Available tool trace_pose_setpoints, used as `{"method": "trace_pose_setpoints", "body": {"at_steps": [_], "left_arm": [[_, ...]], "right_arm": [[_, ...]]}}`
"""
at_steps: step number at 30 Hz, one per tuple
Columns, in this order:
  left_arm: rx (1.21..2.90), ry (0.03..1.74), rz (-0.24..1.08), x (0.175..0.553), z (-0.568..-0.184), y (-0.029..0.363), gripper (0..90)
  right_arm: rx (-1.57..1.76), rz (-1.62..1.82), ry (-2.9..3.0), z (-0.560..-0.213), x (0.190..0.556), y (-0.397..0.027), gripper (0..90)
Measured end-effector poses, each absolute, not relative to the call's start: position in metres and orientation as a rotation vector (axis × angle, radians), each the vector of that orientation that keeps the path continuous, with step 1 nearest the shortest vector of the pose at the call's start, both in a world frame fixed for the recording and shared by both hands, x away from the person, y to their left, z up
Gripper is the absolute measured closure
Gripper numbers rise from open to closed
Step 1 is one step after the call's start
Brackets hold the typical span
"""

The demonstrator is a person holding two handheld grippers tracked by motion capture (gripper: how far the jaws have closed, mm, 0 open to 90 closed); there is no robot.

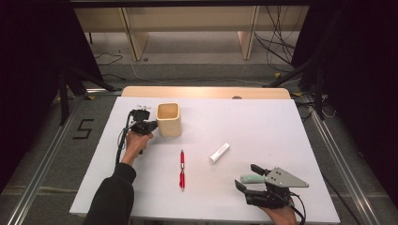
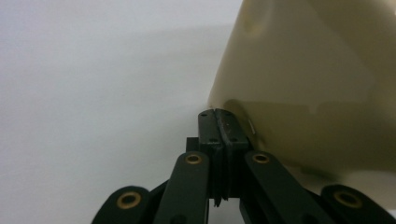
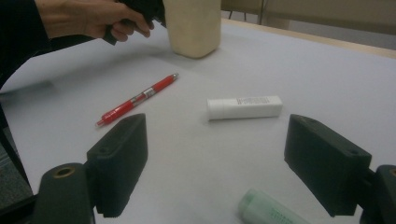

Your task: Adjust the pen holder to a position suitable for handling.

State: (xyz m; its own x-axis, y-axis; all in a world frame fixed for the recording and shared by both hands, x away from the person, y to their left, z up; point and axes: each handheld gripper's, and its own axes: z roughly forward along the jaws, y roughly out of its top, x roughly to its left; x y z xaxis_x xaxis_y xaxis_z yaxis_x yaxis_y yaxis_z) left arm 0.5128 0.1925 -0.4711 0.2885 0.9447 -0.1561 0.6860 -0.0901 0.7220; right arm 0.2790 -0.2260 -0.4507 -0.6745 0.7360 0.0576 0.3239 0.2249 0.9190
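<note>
A: Cup (image 1: 168, 119) position, please — cream, square-mouthed, upright on the white worktop (image 1: 263, 122).

B: Noted. Left gripper (image 1: 151, 126) sits just beside the cup's left wall, at its lower half. In the left gripper view its jaws are clenched flat against each other with nothing between them, tips right at the cup's base (image 2: 299, 116); touching or a hair apart, cannot tell.

A: Other items, relative to the cup?

B: Red pen (image 1: 182, 169) lies in front of the cup, toward the person, lengthwise. White tube (image 1: 219, 153) lies in front and to the right of the cup, angled, apart from the pen. Pale green tube (image 1: 253, 178) lies farther out the same way, near the worktop's front edge.

A: Right gripper?

B: Right gripper (image 1: 247, 177) — well apart from the cup, low over the worktop at the green tube. Jaws released and spread wide; the right gripper view shows the green tube's end (image 3: 266, 210) between them, pads not pressing on it.
</note>
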Motion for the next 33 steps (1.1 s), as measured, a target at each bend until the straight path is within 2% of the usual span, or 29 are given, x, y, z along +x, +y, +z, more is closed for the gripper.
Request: {"method": "trace_pose_setpoints", "body": {"at_steps": [22, 33], "left_arm": [[1.887, 1.355, 0.381, 0.514, -0.467, 0.119, 89.6], [1.905, 1.328, 0.371, 0.515, -0.466, 0.098, 89.6]], "right_arm": [[0.97, 1.441, 2.123, -0.451, 0.279, -0.225, 22.1], [0.966, 1.447, 2.128, -0.451, 0.279, -0.225, 21.8]]}}
